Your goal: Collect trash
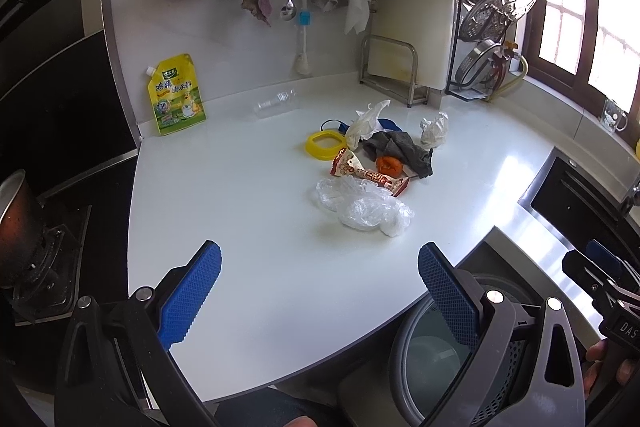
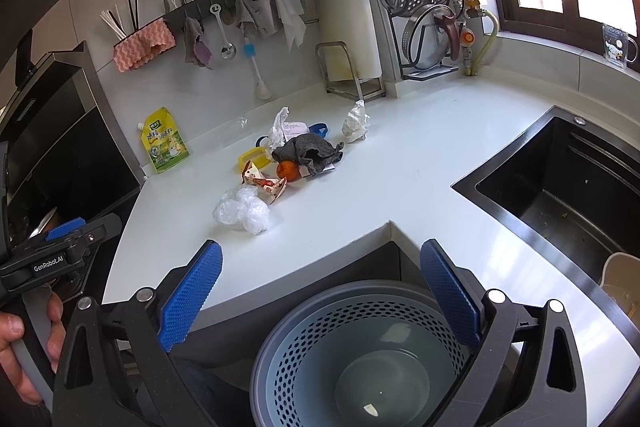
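Observation:
A pile of trash lies mid-counter: a crumpled clear plastic bag (image 1: 364, 207) (image 2: 242, 211), a red-and-white snack wrapper (image 1: 366, 173) (image 2: 264, 183), an orange peel (image 1: 389, 166) (image 2: 288, 169), a dark grey rag (image 1: 400, 147) (image 2: 310, 151), crumpled paper (image 1: 434, 129) (image 2: 355, 123), white tissue (image 1: 366, 121) (image 2: 278, 125) and a yellow ring (image 1: 323, 145) (image 2: 251, 158). A grey perforated bin (image 2: 360, 355) (image 1: 424, 359) stands below the counter edge. My left gripper (image 1: 320, 291) is open over the near counter. My right gripper (image 2: 320, 287) is open above the bin.
A yellow seasoning pouch (image 1: 176, 95) (image 2: 164, 141) and a clear bottle (image 1: 276, 103) lie by the wall. A black sink (image 2: 560, 183) is at the right, a stove with a pot (image 1: 20, 223) at the left. A lid rack (image 1: 492, 27) stands at the back.

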The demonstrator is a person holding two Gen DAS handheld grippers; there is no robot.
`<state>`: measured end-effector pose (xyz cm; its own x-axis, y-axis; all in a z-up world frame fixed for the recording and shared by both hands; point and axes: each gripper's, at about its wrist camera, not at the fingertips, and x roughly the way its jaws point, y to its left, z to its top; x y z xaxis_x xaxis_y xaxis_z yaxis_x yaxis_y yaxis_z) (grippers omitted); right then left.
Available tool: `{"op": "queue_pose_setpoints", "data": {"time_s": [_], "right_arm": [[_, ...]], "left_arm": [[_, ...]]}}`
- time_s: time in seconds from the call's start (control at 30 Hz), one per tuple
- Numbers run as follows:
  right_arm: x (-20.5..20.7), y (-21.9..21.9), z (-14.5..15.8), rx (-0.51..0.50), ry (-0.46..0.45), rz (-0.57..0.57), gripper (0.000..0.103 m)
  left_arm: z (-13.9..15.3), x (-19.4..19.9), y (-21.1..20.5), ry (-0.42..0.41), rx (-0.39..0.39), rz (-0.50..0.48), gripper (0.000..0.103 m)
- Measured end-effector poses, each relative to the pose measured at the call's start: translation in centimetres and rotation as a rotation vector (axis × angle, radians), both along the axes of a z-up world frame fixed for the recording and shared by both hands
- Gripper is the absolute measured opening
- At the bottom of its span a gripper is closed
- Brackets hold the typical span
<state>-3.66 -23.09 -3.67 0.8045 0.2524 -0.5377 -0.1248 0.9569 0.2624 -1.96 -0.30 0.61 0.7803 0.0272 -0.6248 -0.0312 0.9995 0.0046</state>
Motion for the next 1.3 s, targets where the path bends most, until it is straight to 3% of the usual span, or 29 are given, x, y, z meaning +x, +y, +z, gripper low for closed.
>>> {"op": "queue_pose_setpoints", "data": {"time_s": [1.3], "right_arm": [[-0.96, -0.37, -0.88, 0.033, 0.018, 0.006, 0.094]], "left_arm": [[-0.04, -0.66, -0.58, 0.01, 0.022, -0.009, 0.097]]}}
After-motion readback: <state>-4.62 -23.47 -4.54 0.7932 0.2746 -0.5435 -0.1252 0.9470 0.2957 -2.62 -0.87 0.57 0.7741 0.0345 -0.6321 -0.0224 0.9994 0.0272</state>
